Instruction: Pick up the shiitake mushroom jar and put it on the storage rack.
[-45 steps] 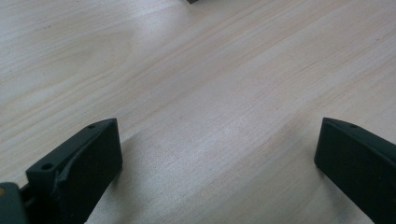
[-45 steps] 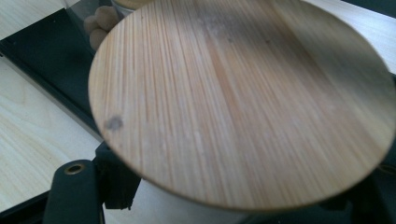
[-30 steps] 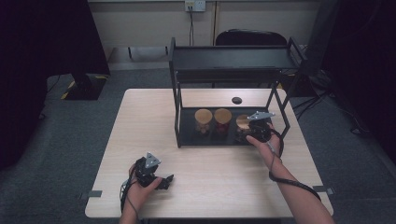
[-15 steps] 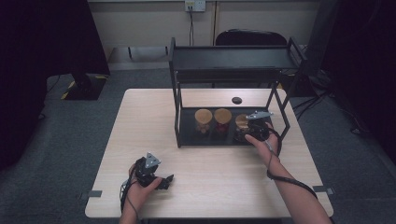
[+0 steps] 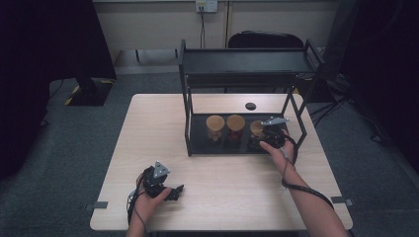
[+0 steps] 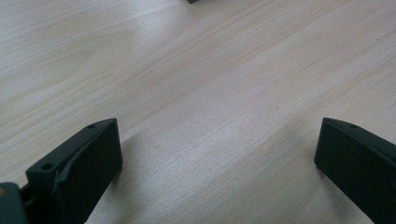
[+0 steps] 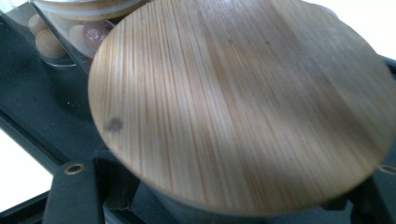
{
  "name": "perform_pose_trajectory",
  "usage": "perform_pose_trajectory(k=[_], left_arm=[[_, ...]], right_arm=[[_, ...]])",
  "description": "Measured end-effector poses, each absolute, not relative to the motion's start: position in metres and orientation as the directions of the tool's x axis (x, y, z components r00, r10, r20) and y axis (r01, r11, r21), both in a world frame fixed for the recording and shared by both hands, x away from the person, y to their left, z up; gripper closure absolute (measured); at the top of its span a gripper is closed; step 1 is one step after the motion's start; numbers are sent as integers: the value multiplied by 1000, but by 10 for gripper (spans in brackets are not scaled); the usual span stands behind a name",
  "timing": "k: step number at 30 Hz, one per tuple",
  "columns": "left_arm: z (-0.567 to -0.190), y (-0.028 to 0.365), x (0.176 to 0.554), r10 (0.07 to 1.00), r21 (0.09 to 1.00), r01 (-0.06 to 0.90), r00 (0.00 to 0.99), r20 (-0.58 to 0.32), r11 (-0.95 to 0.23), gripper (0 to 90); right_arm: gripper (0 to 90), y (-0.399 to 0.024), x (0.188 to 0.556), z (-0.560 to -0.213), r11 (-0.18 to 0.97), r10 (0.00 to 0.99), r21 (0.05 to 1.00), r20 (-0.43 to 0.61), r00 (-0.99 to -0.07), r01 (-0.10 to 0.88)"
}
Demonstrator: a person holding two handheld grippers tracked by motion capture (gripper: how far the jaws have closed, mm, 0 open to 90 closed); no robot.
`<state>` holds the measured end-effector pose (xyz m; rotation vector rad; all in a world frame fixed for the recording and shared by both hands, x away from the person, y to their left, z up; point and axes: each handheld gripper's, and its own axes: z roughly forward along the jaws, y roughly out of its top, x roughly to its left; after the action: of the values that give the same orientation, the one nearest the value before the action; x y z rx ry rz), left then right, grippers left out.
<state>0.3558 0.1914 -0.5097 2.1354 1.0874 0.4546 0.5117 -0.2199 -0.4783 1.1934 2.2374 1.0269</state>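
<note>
Three wooden-lidded jars stand in a row on the bottom tray of a black rack point(image 5: 195, 145). My right gripper point(image 5: 262, 139) reaches into the rack from the front and is shut on the rightmost jar point(image 5: 255, 129). In the right gripper view that jar's round wooden lid point(image 7: 243, 102) is very close, and my right gripper point(image 7: 224, 207) has a black jaw on either side of the jar's body under the lid. My left gripper point(image 5: 172, 192) rests near the table's front left. In the left gripper view, the left gripper point(image 6: 217, 154) is open over bare wood, with nothing between its fingers point(image 6: 84, 163).
The middle jar point(image 5: 235, 127) and left jar point(image 5: 215, 128) stand close beside the held one; the neighbour's contents point(image 7: 70, 32) show through glass. The rack's top shelf point(image 5: 244, 61) overhangs the jars. A small black disc point(image 5: 250, 105) lies behind the rack. A chair point(image 5: 267, 39) stands beyond the table.
</note>
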Motion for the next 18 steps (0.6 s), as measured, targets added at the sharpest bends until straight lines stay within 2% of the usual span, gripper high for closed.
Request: perform_pose_trajectory(k=[18], left_arm=[[-510, 191, 356, 809, 713, 568, 587, -1, -412, 3]], right_arm=[[255, -221, 523, -481, 355, 841, 768, -14, -540, 533]])
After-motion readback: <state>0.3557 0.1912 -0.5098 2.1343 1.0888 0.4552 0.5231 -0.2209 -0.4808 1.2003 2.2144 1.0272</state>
